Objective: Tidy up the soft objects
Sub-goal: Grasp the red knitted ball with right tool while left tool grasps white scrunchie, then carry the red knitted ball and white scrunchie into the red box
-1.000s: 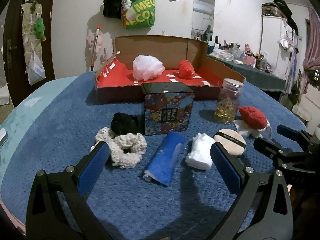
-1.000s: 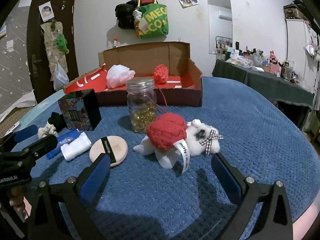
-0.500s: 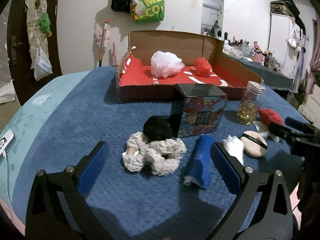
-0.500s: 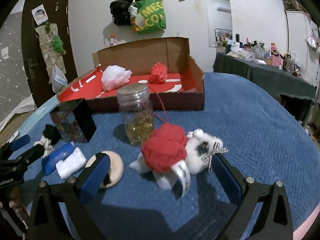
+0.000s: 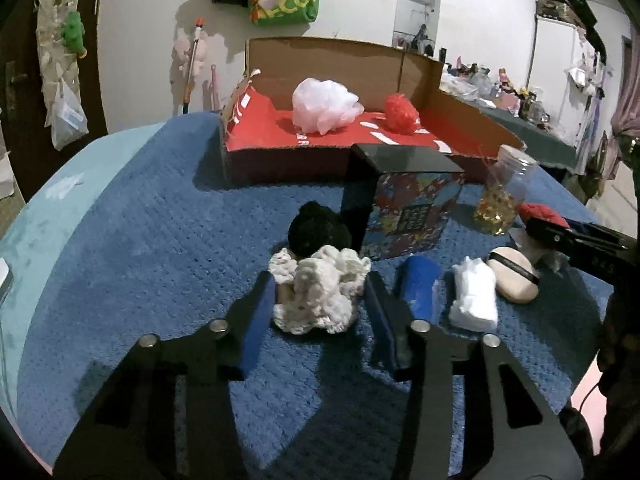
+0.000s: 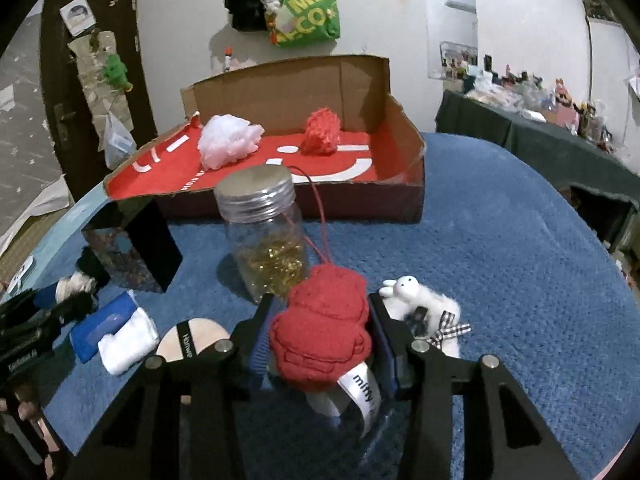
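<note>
While both tools are closing at once, the step in hand looks like a double pick-up, with the drop into the cardboard box [image 5: 416, 76] yet to come.

On the left, the left tool [image 5: 318, 300] has its blue pads on either side of the cream crocheted scrunchie [image 5: 318, 294], which lies on the blue blanket [image 5: 152, 240] just in front of a black scrunchie [image 5: 318, 228]. The jaws are closing with the scrunchie between them; the pads sit at its flanks, but I cannot tell whether they press it yet. Just right of it lie a blue roll [image 5: 420, 288], a white folded cloth [image 5: 474, 294] and a round powder puff [image 5: 514, 274], all near a patterned tin [image 5: 412, 216] (hard, so probably not part of the sort).

On the right, the right tool [image 6: 320, 332] is closing on the red knitted plush [image 6: 322, 328], whose white rabbit-like part [image 6: 420, 304] sticks out past the right pad. The red body fills the gap and bulges over the pads, so I judge it gripped. A glass jar [image 6: 264, 236] stands just behind it, with the plush's red cord running up past the jar.

In the box, a white mesh pouf [image 6: 228, 140] and a red pouf [image 6: 322, 134] already rest on the red floor.

Next, each tool needs a firm squeeze, then a lift clear of the blanket. The right one should rise before travelling, lest cord or plush catch the jar; the left must carry past the tin to reach the box.
</note>
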The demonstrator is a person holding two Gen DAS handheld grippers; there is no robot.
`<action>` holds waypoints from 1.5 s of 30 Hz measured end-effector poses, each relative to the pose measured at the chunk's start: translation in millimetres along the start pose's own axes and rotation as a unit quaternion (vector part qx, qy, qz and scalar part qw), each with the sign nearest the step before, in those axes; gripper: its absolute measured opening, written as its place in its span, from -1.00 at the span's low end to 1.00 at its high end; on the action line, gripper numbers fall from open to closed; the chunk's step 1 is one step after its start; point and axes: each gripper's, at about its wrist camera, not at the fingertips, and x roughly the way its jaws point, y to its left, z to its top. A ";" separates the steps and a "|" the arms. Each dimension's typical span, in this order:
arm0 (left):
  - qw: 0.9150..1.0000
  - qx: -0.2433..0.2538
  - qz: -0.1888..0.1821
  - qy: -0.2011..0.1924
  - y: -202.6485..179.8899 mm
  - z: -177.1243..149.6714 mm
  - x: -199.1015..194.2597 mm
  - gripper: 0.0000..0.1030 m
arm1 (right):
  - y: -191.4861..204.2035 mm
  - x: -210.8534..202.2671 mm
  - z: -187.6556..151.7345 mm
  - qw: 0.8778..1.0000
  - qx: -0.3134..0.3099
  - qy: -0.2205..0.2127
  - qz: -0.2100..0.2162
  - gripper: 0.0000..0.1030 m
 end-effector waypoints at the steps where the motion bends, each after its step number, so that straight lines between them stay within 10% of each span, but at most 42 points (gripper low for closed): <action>1: 1.000 -0.001 -0.002 -0.003 -0.2 0.2 -2.6 -0.45 | 1.0 -4.3 -1.2 1.000 -0.002 -0.007 0.002 -0.09; 31: 0.994 0.044 -0.093 -0.022 -51.2 7.3 -23.5 -0.50 | 23.9 -42.0 -15.3 0.998 -0.017 -0.038 0.051 -0.10; 45: 0.996 0.074 -0.056 0.012 -18.6 42.8 -26.7 -0.50 | 5.6 -53.0 2.0 0.997 -0.053 -0.051 -0.036 -0.10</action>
